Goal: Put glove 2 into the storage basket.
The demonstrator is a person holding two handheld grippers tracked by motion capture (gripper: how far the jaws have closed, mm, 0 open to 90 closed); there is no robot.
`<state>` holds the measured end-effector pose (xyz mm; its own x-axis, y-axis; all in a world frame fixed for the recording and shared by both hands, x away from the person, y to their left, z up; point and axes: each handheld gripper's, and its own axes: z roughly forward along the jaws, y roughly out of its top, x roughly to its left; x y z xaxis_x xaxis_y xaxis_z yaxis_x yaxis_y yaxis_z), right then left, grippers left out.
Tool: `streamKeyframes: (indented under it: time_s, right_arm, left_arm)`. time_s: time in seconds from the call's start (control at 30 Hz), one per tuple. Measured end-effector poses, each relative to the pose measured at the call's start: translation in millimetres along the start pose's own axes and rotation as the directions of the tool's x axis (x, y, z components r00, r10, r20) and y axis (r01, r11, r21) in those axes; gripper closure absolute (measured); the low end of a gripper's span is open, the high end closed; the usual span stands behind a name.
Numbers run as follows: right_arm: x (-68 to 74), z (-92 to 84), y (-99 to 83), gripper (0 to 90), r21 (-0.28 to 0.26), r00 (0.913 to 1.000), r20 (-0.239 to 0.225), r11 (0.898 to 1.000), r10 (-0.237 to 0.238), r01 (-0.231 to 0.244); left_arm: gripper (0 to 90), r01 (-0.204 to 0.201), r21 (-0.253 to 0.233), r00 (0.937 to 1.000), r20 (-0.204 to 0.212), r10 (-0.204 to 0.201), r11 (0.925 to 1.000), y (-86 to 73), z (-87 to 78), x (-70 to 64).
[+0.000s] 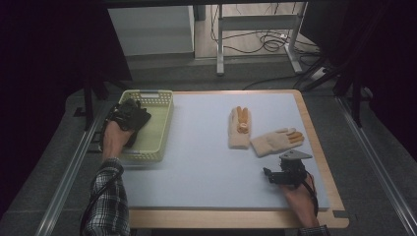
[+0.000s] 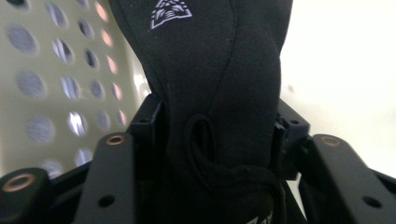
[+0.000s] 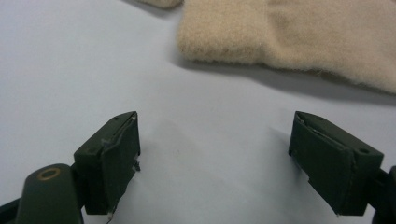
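My left gripper [image 1: 127, 117] reaches down into the pale green perforated basket [image 1: 158, 129] at the table's left edge. A black glove [image 2: 210, 70] with a small white logo stands between its jaws and fills the gap from pad to pad. Two cream gloves with orange fingertips lie on the blue mat, one upright [image 1: 239, 129] and one slanted [image 1: 275, 141] to its right. My right gripper [image 1: 268, 175] rests low over the mat just in front of the slanted glove, open, with nothing between its fingers. In the right gripper view the cream glove [image 3: 289, 37] lies a short way beyond the jaws.
The blue mat [image 1: 196, 162] covers a wooden table with a raised rim. The basket wall [image 2: 51, 84] is close on the left of the left gripper view. Desk legs and cables sit on the floor beyond the far edge.
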<state>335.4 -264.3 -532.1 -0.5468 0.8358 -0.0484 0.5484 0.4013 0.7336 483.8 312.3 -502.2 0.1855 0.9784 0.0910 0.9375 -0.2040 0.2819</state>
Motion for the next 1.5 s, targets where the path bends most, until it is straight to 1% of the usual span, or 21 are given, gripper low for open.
streamKeyframes:
  time_s: [0.1,0.13,0.2,0.33,0.43,0.5,0.57,0.6,0.63,0.73,0.83,0.93,0.97,1.07,1.17,1.2,1.27,1.3,1.33,1.4,1.5]
  right_arm:
    - [0.1,0.0,0.0,16.4,0.0,1.0,0.0,1.0,0.0,0.0]
    - [0.1,0.1,0.0,16.4,0.0,1.0,0.001,1.0,0.0,0.0]
    - [0.0,0.0,0.0,16.4,0.0,1.0,0.0,1.0,0.0,0.0]
    - [0.0,0.0,0.1,16.4,0.001,1.0,0.0,1.0,0.0,0.0]
    - [0.1,0.0,0.0,16.4,0.001,1.0,0.001,1.0,0.0,0.0]
    - [0.1,0.0,0.0,16.4,0.001,1.0,0.0,1.0,0.0,0.0]
    - [0.1,0.0,0.0,16.4,0.001,1.0,0.0,1.0,0.0,0.0]
    - [0.1,0.0,0.0,16.4,0.001,1.0,0.0,1.0,0.0,0.0]
    - [0.1,0.0,0.0,16.4,0.001,1.0,0.001,1.0,0.0,0.0]
    - [0.0,0.1,0.1,16.4,0.001,1.0,0.0,1.0,0.0,0.0]
    - [0.1,0.1,0.1,16.4,0.001,1.0,0.001,1.0,0.0,0.0]
    - [0.0,0.1,0.1,16.4,0.001,1.0,0.0,1.0,0.0,0.0]
    - [0.0,0.1,0.1,16.4,0.001,1.0,0.0,1.0,0.0,0.0]
    - [0.0,0.1,0.1,16.4,0.002,1.0,-0.001,1.0,0.001,-0.001]
    - [0.0,0.1,0.1,16.4,0.002,1.0,0.0,1.0,0.001,-0.001]
    - [0.0,0.1,0.1,16.4,0.002,1.0,0.001,1.0,0.0,0.0]
    - [0.1,0.0,0.1,16.4,0.002,1.0,0.0,1.0,0.001,-0.001]
    - [0.0,0.1,0.1,16.4,0.002,1.0,0.0,1.0,0.0,0.0]
    - [0.1,0.1,0.1,16.4,0.003,1.0,0.0,1.0,0.001,-0.001]
    - [0.1,0.1,0.1,16.4,0.003,1.0,0.0,1.0,0.001,-0.001]
    - [0.0,0.1,0.1,16.4,0.003,1.0,0.0,1.0,0.0,0.0]
  left_arm:
    - [46.7,0.004,-0.009,0.9999,0.01,-0.004,1.0,-3.7,-0.6,2.1]
    - [40.0,0.003,-0.01,0.9999,0.01,-0.003,0.9999,-3.9,-0.4,1.9]
    - [23.7,-0.014,-0.032,0.9998,-0.017,0.013,0.9994,-4.4,-3.6,0.1]
    - [8.7,-0.01,-0.069,0.9996,0.026,0.012,0.9976,-6.4,-16.9,0.5]
    - [5.7,-0.016,-0.086,0.999,0.041,0.019,0.9961,-11.0,-27.4,0.9]
    - [5.6,-0.001,-0.111,0.9986,0.052,0.007,0.9938,-15.0,-33.7,3.4]
    - [5.3,0.018,-0.16,0.9967,0.081,-0.005,0.987,-19.5,-40.2,6.4]
    - [5.3,0.034,-0.189,0.9928,0.119,-0.012,0.9814,-22.6,-44.2,7.6]
    - [5.3,0.035,-0.213,0.9904,0.138,-0.006,0.9765,-25.0,-47.3,8.6]
    - [4.3,0.042,-0.268,0.9844,0.176,0.006,0.9626,-31.8,-54.6,6.2]
    - [2.8,0.023,-0.316,0.9795,0.197,0.042,0.9484,-39.8,-61.4,-0.6]
    - [1.9,0.008,-0.372,0.9718,0.222,0.08,0.928,-48.7,-67.3,-9.9]
    - [1.6,0.004,-0.384,0.9697,0.227,0.09,0.9234,-50.8,-68.7,-12.5]
    - [1.2,-0.028,-0.435,0.9617,0.233,0.143,0.8998,-59.7,-75.7,-25.8]
    - [1.0,-0.051,-0.473,0.9558,0.232,0.18,0.8798,-66.5,-82.7,-38.4]
    - [1.0,-0.056,-0.48,0.9544,0.232,0.188,0.8754,-67.9,-84.6,-41.4]
    - [0.9,-0.069,-0.505,0.948,0.235,0.214,0.8602,-72.3,-89.8,-50.5]
    - [1.0,-0.076,-0.511,0.9454,0.236,0.225,0.856,-73.5,-91.4,-53.5]
    - [1.0,-0.089,-0.522,0.9424,0.232,0.241,0.8485,-75.4,-93.8,-58.9]
    - [1.0,-0.108,-0.532,0.9402,0.219,0.261,0.8395,-78.1,-97.1,-66.4]
    - [1.0,-0.131,-0.56,0.9325,0.211,0.293,0.818,-82.9,-102.5,-79.7]
